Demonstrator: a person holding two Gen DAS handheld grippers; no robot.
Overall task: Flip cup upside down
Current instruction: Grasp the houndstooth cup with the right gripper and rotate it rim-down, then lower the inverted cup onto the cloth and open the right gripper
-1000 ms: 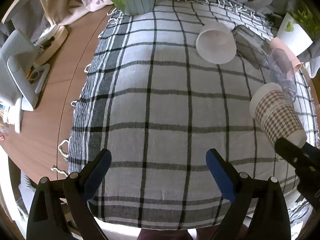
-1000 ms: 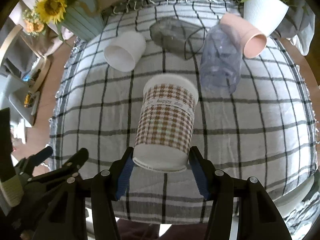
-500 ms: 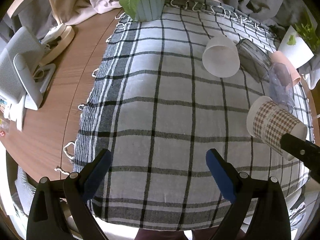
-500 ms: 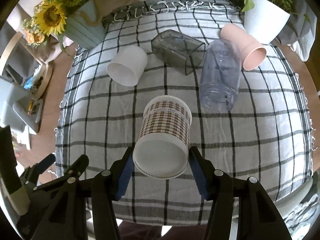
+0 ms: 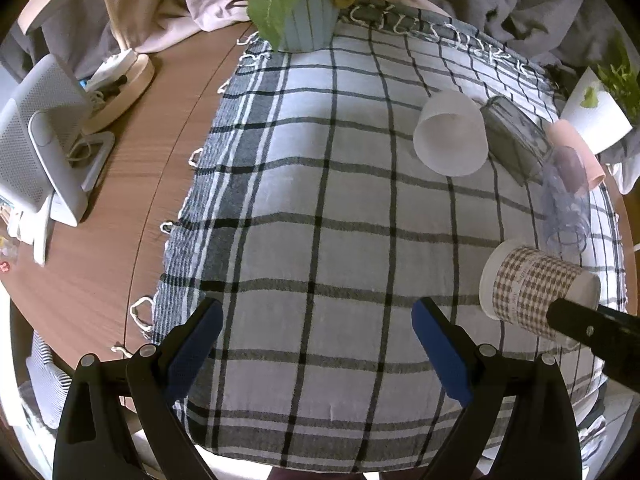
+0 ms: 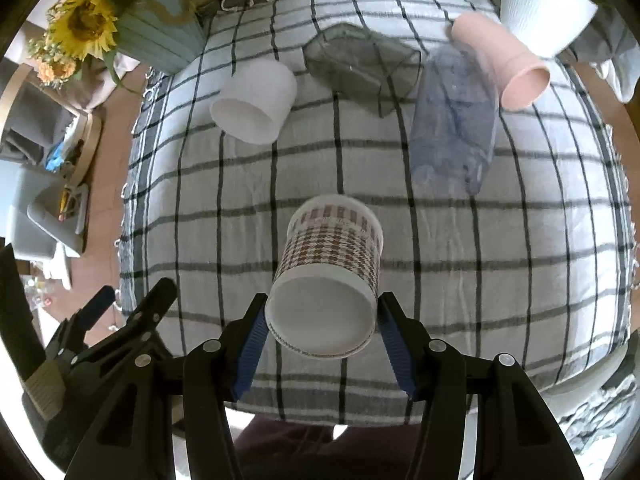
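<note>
My right gripper (image 6: 322, 320) is shut on a brown houndstooth paper cup (image 6: 332, 256), gripping it near its white base. The cup is held in the air above the checked cloth (image 6: 480, 264), base towards the camera and rim pointing away and down. In the left wrist view the same cup (image 5: 528, 292) hangs at the right, tilted, with a right gripper finger (image 5: 592, 330) on it. My left gripper (image 5: 316, 336) is open and empty over the near part of the cloth (image 5: 320, 220).
Lying on their sides at the far end of the cloth are a white cup (image 6: 256, 102), a grey clear cup (image 6: 360, 68), a bluish clear tumbler (image 6: 452, 120) and a pink cup (image 6: 504, 64). A sunflower vase (image 6: 156, 36) and white plant pot (image 6: 540, 4) stand beyond.
My right gripper has lifted the houndstooth cup and tipped it further, so its base now faces the camera and its rim points down. The left gripper has risen and stays open.
</note>
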